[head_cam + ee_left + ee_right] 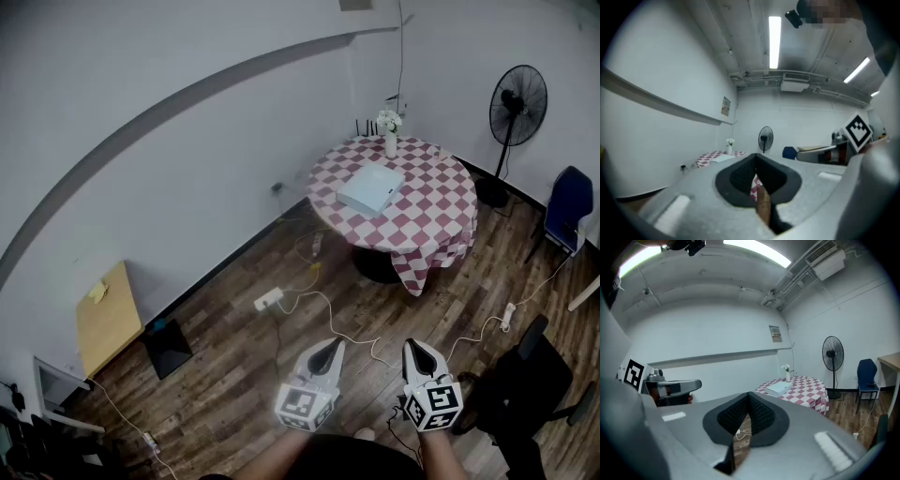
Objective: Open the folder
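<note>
The folder point(370, 189) lies far ahead of both tongs, flat on the round checked bench point(441, 234) across the room, with a stretch of wooden floor point(234, 375) and loose cables between. Neither pair is anywhere near it. In the head view it sits about midway between the two tips, so neither hand looks clearly nearer. Each pair is angled slightly inward: the folder shows a little left of the left tongs' line of aim and a little right of the right tongs' line.

The folder looks nearly square from here, with one corner turned toward the tongs. I cannot tell its long axis or which edge opens. A vase point(390, 141) stands beyond it, on the far side of the bench.

The left tongs point(335, 345) are pressed together with nothing between them. The right tongs point(412, 345) are also closed tip to tip and empty. Both are held low in front of the body, side by side, pointing roughly level toward the bench.

The coming move is probably a walk straight ahead to the bench.
</note>
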A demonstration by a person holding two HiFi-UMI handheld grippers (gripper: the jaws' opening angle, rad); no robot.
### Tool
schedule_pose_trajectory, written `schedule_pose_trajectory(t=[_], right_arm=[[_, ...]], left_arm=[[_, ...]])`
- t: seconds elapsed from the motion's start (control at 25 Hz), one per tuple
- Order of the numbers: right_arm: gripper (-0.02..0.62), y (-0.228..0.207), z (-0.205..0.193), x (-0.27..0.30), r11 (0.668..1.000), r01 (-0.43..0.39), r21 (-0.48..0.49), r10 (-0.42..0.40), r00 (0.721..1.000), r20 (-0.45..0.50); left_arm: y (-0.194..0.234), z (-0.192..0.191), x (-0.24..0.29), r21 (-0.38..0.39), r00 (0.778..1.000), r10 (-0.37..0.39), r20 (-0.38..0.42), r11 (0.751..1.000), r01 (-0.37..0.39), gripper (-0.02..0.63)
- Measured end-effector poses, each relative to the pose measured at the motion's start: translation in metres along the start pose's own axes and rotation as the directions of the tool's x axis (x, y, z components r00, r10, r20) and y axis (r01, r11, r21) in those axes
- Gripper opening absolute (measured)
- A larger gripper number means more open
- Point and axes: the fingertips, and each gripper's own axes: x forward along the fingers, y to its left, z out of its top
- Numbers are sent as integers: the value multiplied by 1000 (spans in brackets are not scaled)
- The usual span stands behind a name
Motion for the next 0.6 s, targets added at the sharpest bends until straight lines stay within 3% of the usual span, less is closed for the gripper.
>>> schedule_pose_trajectory(t=[0.2,0.6], right_arm=[[2,-23,7,22,998,12,67,-14,999,30],[2,-59,10,96,998,56,23,-56,998,7]], left_arm=[[19,5,25,-14,1000,9,24,1000,-9,3],[75,1,108,-27,998,-34,48,999,35,3]])
